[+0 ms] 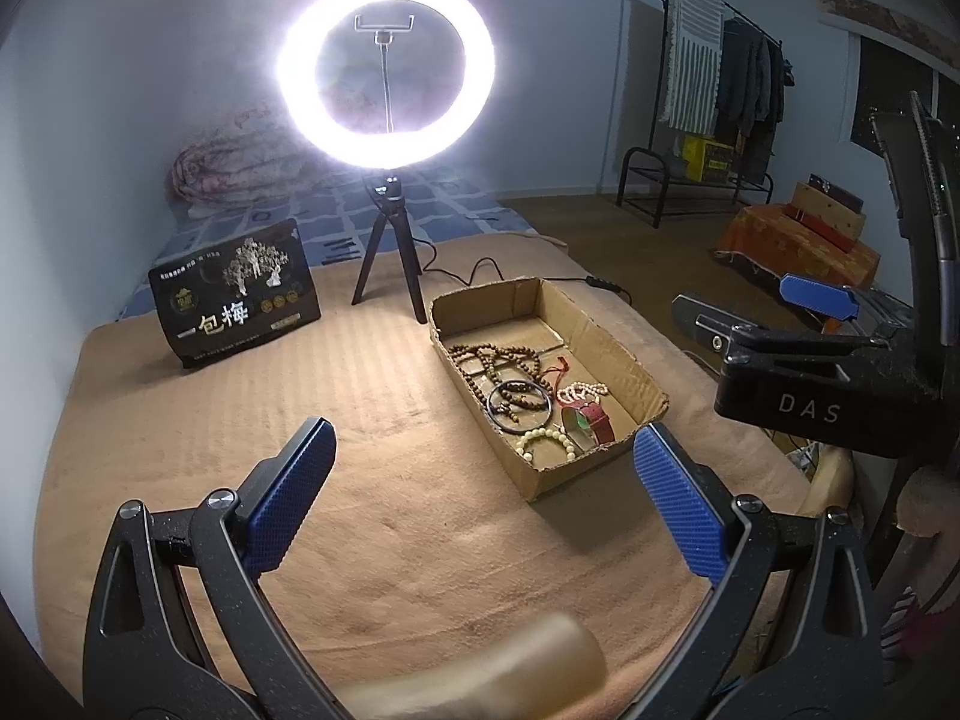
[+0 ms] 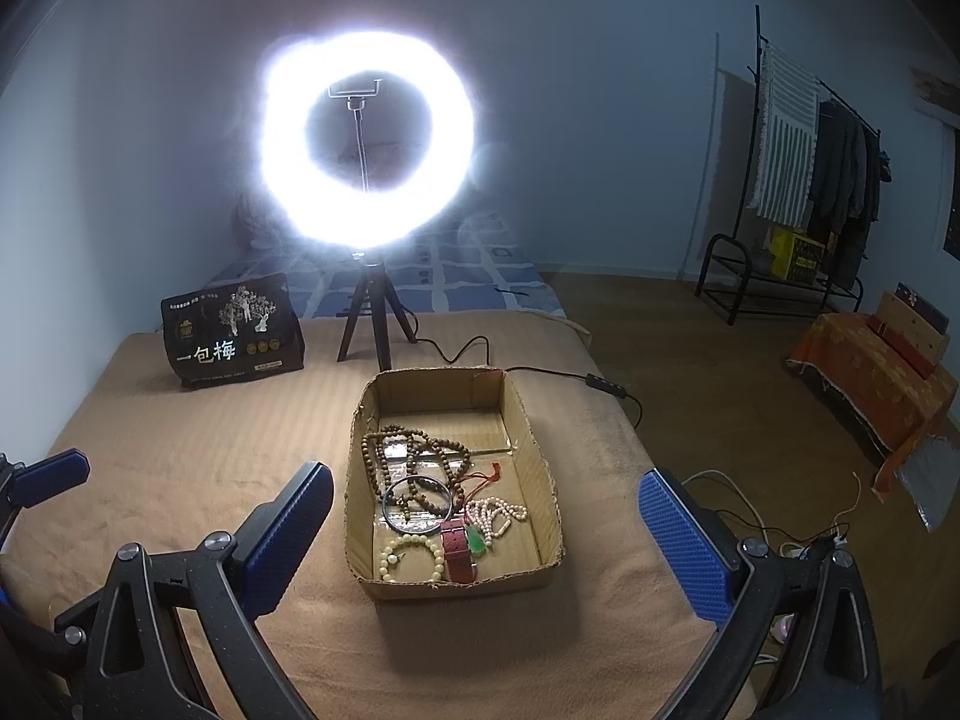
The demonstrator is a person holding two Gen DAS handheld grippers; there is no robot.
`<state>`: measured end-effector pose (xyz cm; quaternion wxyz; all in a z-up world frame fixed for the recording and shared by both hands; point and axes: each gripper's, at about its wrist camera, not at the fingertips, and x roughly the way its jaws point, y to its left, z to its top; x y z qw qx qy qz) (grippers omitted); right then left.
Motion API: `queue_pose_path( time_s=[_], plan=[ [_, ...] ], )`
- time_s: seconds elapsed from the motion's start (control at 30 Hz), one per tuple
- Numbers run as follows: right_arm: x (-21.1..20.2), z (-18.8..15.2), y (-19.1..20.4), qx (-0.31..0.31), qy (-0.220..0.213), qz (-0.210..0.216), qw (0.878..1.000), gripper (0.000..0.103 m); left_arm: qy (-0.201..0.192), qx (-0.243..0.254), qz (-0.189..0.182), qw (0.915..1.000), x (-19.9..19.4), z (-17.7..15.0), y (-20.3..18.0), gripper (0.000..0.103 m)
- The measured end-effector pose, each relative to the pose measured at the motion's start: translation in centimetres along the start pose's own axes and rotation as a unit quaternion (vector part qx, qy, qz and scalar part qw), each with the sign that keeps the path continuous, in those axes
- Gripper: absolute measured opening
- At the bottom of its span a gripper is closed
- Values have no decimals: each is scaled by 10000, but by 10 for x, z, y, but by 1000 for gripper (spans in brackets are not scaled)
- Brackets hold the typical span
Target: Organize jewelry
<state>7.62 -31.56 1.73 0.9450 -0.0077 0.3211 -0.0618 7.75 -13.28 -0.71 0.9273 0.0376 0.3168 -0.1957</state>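
A shallow cardboard box (image 1: 606, 354) (image 2: 543, 462) sits on the tan blanket. It holds a brown bead necklace (image 1: 498, 360) (image 2: 414, 450), a dark bangle (image 1: 521, 405) (image 2: 418, 505), a cream bead bracelet (image 1: 546, 441) (image 2: 408, 555), a red-strap watch (image 1: 594, 420) (image 2: 457, 552) and a pearl strand (image 1: 579, 390) (image 2: 495, 513). My left gripper (image 1: 486, 480) is open and empty, low over the blanket in front of the box. My right gripper (image 2: 486, 528) is open and empty, with the box showing between its fingers. It also shows at the right of the left wrist view (image 1: 804, 312).
A lit ring light on a small tripod (image 1: 387, 276) (image 2: 369, 318) stands behind the box, its cable (image 2: 540, 369) trailing right. A black snack bag (image 1: 234, 294) (image 2: 231, 330) stands at the back left. The blanket edge drops to the floor on the right.
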Motion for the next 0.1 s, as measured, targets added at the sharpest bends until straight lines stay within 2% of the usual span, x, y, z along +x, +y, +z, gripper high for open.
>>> queue_pose_path(
  time_s=[0.1],
  plan=[
    [2, 1, 1, 4, 26, 3, 10000, 103, -71, 43, 90, 9999, -2, 1, 0, 101]
  ],
)
